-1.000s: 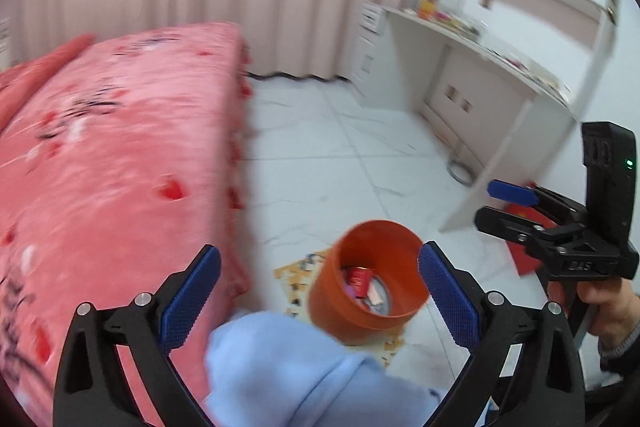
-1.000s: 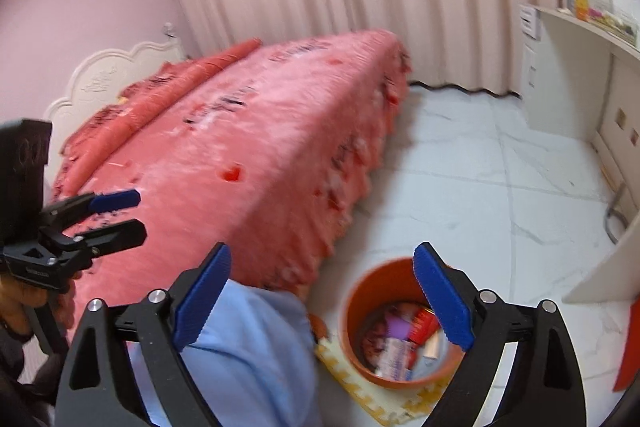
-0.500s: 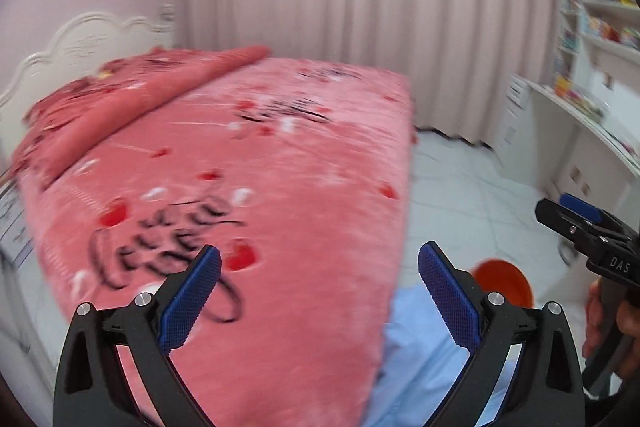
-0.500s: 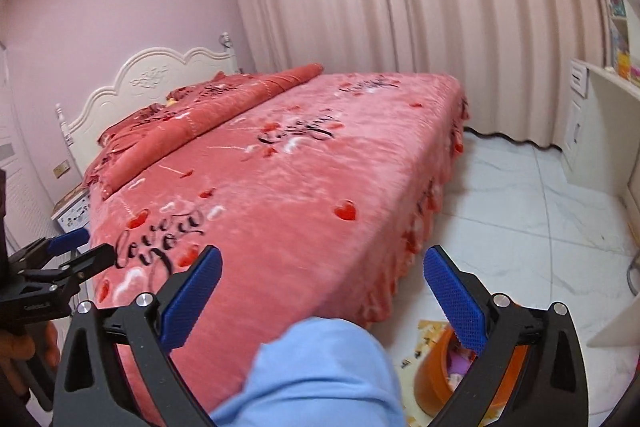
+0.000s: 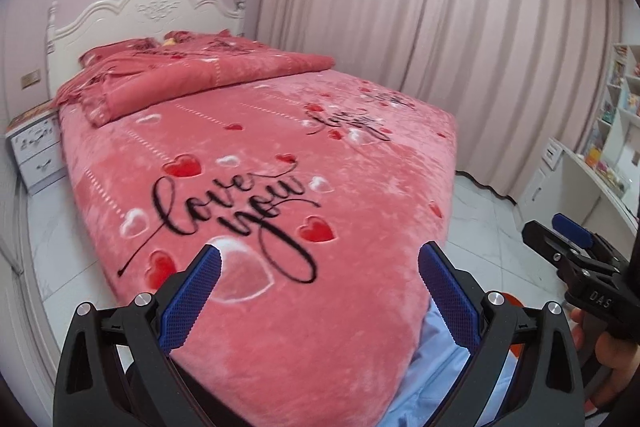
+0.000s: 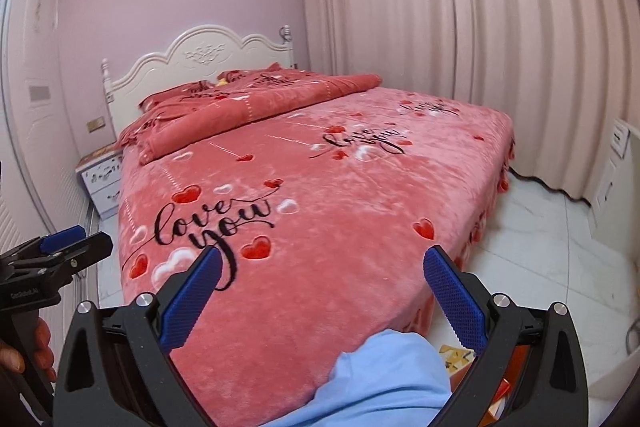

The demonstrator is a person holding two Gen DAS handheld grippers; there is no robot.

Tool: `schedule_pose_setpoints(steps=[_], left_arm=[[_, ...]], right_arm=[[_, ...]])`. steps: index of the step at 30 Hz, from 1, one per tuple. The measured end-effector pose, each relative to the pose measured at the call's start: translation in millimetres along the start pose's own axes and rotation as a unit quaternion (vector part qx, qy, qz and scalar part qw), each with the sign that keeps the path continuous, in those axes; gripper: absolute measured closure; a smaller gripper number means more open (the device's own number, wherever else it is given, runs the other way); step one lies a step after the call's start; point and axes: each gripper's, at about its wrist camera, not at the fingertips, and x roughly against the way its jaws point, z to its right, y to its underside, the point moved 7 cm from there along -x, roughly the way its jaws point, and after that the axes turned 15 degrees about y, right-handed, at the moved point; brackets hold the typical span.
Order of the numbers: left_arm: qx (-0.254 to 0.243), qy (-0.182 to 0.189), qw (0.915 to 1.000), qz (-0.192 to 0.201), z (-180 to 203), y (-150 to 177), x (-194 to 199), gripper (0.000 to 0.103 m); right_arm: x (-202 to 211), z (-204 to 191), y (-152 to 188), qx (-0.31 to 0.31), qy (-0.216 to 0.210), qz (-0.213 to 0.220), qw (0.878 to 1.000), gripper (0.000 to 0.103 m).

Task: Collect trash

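Note:
My left gripper (image 5: 319, 255) stands open and holds nothing, above the foot of a pink bed (image 5: 280, 155). My right gripper (image 6: 320, 259) is open wide and also empty, over the same bed (image 6: 340, 187). Each shows in the other's view: the right gripper (image 5: 540, 229) at the right edge, the left gripper (image 6: 94, 241) at the left edge, both held in hands. Only slivers of the orange trash bin (image 5: 510, 299) show on the floor behind my fingers, low right (image 6: 502, 397). A small yellow thing (image 6: 221, 81) lies by the pillows.
A person's light blue trouser knee (image 6: 384, 375) fills the bottom middle. A white nightstand (image 5: 36, 147) stands left of the bed, a white desk (image 5: 592, 179) with shelves to the right. Pink curtains (image 6: 480, 47) hang behind. A yellow foam mat (image 6: 454, 355) lies on the white tiled floor.
Both views have swung up and to the left, from the floor and the orange bin to the whole bed. The bin has slid to the lower right edge. Both grippers stay open.

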Motion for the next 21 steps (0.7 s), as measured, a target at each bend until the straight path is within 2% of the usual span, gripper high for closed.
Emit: schedule_pose_setpoints(steps=[7, 15, 21], left_arm=[[0.003, -0.01, 0.9999, -0.007, -7, 3, 4, 0.006], [-0.015, 0.006, 0.9998, -0.014, 5, 5, 1, 0.006], [-0.021, -0.005, 0.9995, -0.023, 6, 6, -3, 0.006]], right_arm=[[3, -15, 4, 0.005, -0.015, -0.004, 1.0, 0.004], [-1, -7, 6, -0.01, -0.009, -0.01, 1.0, 0.004], [-4, -5, 7, -0.012, -0.011, -0.016, 1.0, 0.004]])
